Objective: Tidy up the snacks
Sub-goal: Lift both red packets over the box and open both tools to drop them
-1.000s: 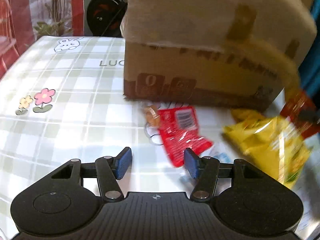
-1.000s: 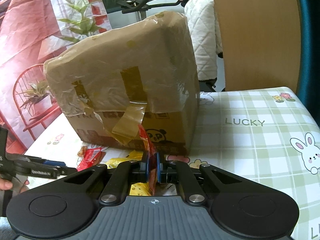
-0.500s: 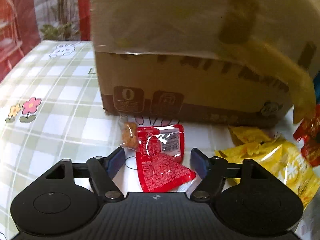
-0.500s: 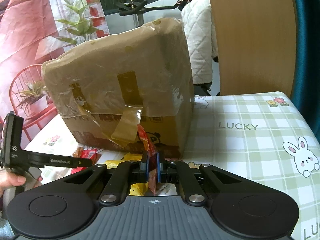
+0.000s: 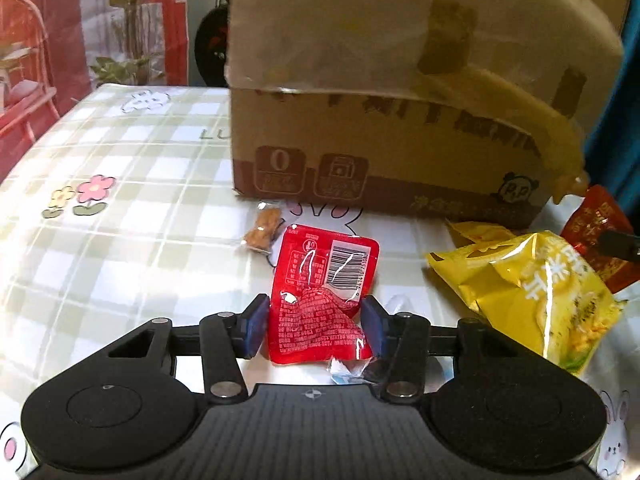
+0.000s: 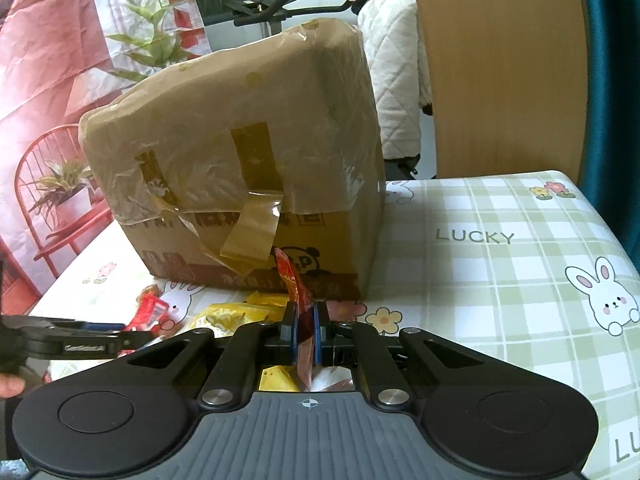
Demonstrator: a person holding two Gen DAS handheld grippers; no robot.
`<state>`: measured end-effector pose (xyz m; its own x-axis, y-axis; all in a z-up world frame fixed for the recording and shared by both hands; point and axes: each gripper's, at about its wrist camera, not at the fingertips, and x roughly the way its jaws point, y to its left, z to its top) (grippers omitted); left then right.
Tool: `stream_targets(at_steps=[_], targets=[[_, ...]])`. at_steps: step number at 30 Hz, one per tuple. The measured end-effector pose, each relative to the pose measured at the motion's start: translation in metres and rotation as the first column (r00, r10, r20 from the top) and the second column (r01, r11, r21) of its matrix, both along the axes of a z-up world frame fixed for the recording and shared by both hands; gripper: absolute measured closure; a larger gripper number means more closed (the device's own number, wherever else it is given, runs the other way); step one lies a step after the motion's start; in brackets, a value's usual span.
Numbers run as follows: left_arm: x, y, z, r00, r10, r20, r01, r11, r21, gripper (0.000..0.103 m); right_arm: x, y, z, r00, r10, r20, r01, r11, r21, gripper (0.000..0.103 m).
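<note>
Red glossy snack packet [image 5: 320, 304], barcode side up.

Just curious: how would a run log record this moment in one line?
left hand-held gripper: open around red packet | right hand-held gripper: shut on dark red sachet

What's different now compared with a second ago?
The left claw moved forward around the red snack packet, its pads now flanking it, narrowed but not gripping. The right claw stays shut on its red-orange packet; the cardboard box hasn't moved.

daylit, sharp frames; fisheye bending edges, glare on packets.
</note>
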<state>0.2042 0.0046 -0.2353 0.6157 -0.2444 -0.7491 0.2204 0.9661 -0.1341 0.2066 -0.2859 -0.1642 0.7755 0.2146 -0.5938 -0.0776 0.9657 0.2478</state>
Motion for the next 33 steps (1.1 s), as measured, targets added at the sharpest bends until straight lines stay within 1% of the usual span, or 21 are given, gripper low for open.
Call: stream_targets(at_steps=[5, 8, 12, 16, 19, 22, 25, 27, 30, 32, 33], targets=[[-0.015, 0.009, 0.02, 0.998, -0.001, 0.057, 0.002, 1.0, -0.014, 0.051, -0.004, -0.002, 0.002, 1.0, -0.015, 0.003, 0.015, 1.0, -0.007, 0.096], [-0.022, 0.008, 0.031, 0.996, 0.0, 0.086, 0.002, 1.0, -0.029, 0.051, -0.008, -0.006, 0.003, 0.999, -0.032, 0.008, 0.032, 0.999, 0.002, 0.096], [-0.028, 0.009, 0.046, 0.991, 0.005, 0.134, 0.001, 0.999, -0.05, 0.051, -0.016, -0.011, 0.013, 0.998, -0.052, 0.04, 0.051, 0.998, 0.025, 0.096], [-0.026, 0.012, 0.071, 0.978, 0.018, 0.21, -0.002, 0.997, -0.079, 0.051, -0.022, -0.016, 0.036, 0.99, -0.077, 0.115, 0.073, 0.996, 0.042, 0.096], [-0.023, 0.014, 0.097, 0.959, 0.028, 0.282, 0.002, 0.994, -0.106, 0.051, -0.024, -0.02, 0.063, 0.977, -0.092, 0.192, 0.085, 0.995, 0.044, 0.096], [-0.017, 0.011, 0.123, 0.935, 0.025, 0.353, 0.019, 0.993, -0.12, 0.051, -0.021, -0.024, 0.09, 0.959, -0.099, 0.264, 0.088, 0.995, 0.056, 0.096], [-0.005, 0.005, 0.148, 0.911, 0.008, 0.413, 0.043, 0.992, -0.115, 0.051, -0.01, -0.028, 0.119, 0.941, -0.084, 0.327, 0.068, 0.996, 0.061, 0.096], [0.008, 0.0, 0.161, 0.899, 0.002, 0.438, 0.053, 0.992, -0.113, 0.051, 0.003, -0.027, 0.135, 0.934, -0.067, 0.351, 0.054, 0.997, 0.047, 0.096], [0.03, -0.01, 0.177, 0.891, -0.003, 0.455, 0.066, 0.99, -0.124, 0.051, 0.032, -0.023, 0.155, 0.926, -0.037, 0.376, 0.035, 0.999, 0.013, 0.096], [0.048, -0.017, 0.184, 0.886, -0.017, 0.463, 0.077, 0.991, -0.11, 0.051, 0.059, -0.018, 0.162, 0.929, -0.029, 0.37, 0.037, 0.999, -0.014, 0.096], [0.058, -0.021, 0.186, 0.888, -0.022, 0.459, 0.08, 0.991, -0.108, 0.051, 0.072, -0.017, 0.165, 0.934, -0.028, 0.357, 0.035, 0.999, -0.015, 0.096]])
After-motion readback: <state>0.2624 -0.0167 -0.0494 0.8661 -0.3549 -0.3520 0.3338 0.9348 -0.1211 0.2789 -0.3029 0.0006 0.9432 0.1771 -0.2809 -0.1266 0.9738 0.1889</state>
